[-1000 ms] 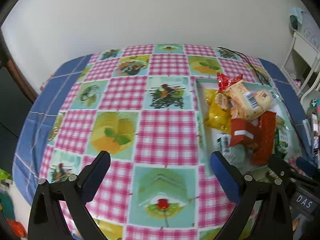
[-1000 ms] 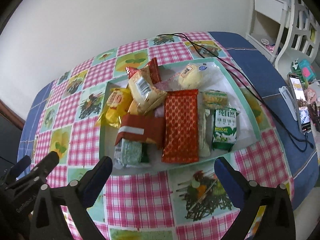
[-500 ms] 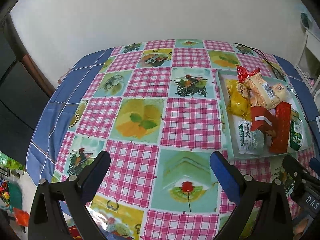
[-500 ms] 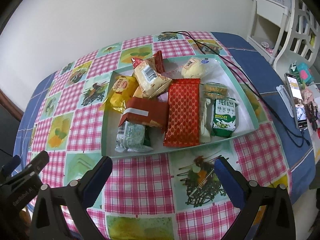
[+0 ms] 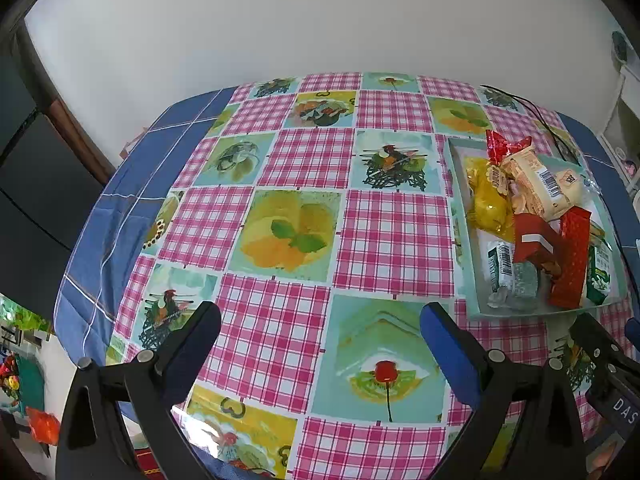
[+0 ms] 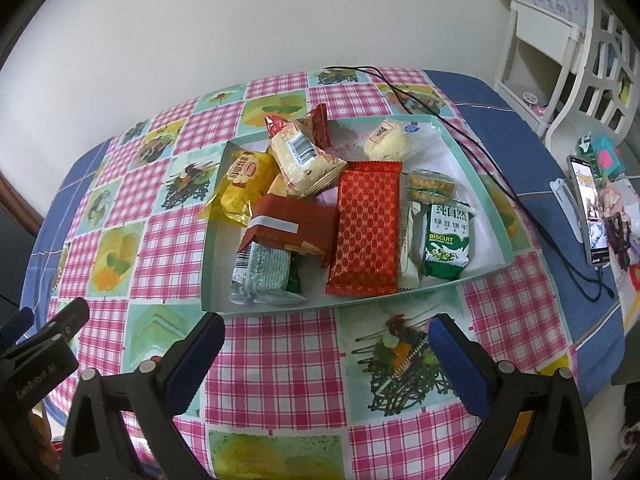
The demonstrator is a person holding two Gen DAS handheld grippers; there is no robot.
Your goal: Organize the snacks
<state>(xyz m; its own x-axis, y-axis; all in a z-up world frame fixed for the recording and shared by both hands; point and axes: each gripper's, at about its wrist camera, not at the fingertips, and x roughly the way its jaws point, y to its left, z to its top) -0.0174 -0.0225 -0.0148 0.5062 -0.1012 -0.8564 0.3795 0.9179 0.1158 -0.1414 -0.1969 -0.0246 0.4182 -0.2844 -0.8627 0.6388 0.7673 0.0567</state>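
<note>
Left gripper point(image 5: 320, 328): jaws wide apart, empty, above the tablecloth point(image 5: 280, 208).
Right gripper point(image 6: 326, 336): also spread, empty, just short of the tray point(image 6: 486, 196).
Snacks: piled in the tray, red packet point(image 6: 366, 228) in the middle, green biscuit pack point(image 6: 446, 240) to its right.

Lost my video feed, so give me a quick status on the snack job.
Left gripper open, empty, over bare tablecloth. Right gripper open, empty, short of the tray. Snacks piled in tray, red packet on top. Nothing in the way.
</note>
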